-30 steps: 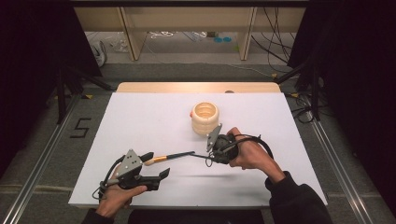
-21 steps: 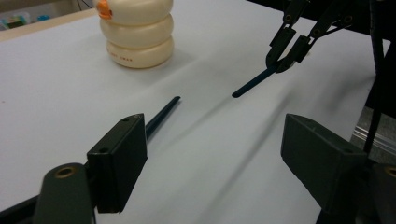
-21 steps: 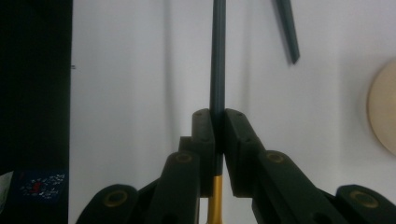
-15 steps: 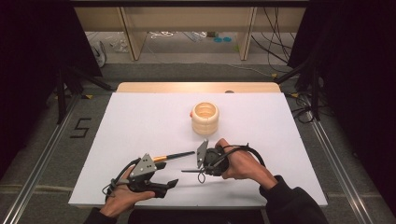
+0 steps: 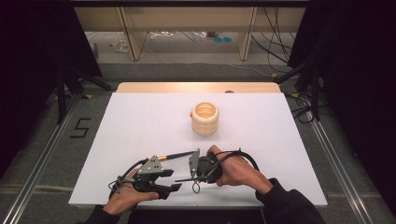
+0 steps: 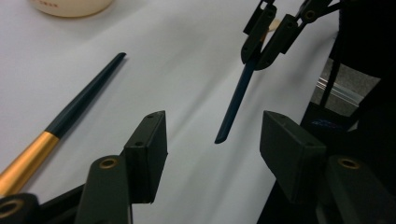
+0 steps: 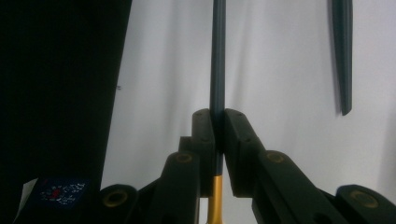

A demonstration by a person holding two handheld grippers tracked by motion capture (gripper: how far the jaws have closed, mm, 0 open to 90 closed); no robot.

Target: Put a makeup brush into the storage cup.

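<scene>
Chopstick [image 7: 217,70] clamped between right hand-held gripper [image 7: 217,126] jaws, tip forward.

Open white table [image 5: 140,121] all round; only the ribbed cup [image 5: 204,118] mid-table

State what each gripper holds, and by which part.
Right gripper: a dark chopstick, clamped near its gold end. Left gripper: nothing; its fingers stand open.

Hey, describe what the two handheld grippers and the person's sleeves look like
Both the left gripper and the right gripper are black, each with two jaws ending in flat rectangular pads, jointed by brass-coloured pivot pins. Each carries a grey three-cornered plate on top and trails a black cable. The left sleeve and the right sleeve are dark, reaching to the wrists.
</scene>
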